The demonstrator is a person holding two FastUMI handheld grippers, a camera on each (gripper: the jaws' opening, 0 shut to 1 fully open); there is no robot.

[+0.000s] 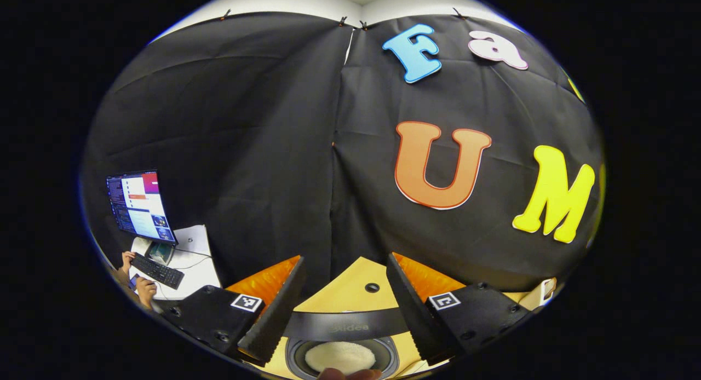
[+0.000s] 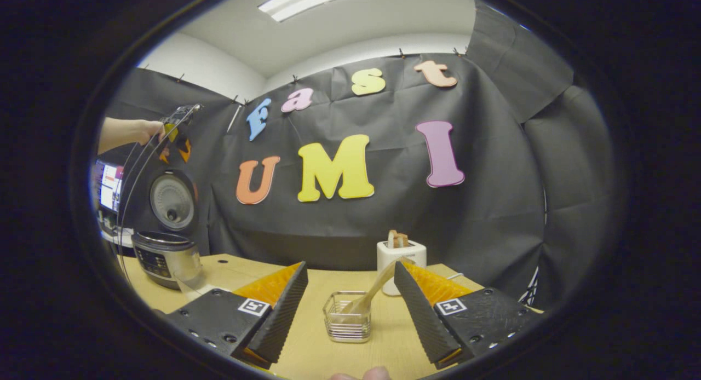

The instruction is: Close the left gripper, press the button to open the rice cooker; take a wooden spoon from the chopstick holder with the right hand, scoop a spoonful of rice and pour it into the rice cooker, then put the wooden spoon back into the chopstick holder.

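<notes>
Two grippers are at work, and we describe each in turn. Low in the left gripper view, the left gripper [image 1: 342,309] has its fingers spread apart and holds nothing; beneath it, at the bottom centre, sits a dark round bowl of white rice [image 1: 340,357].

In the right gripper view, the right gripper [image 2: 350,309] also has its fingers apart and empty. Between them, at lower centre, stands the clear chopstick holder [image 2: 346,317] with the wooden spoon [image 2: 374,290] leaning up and to the right. At the left edge the rice cooker [image 2: 164,254] stands with its lid raised.

We judge the grasp risky: closing off-centre on the slanted handle could tip the light holder or let the spoon twist.
</notes>
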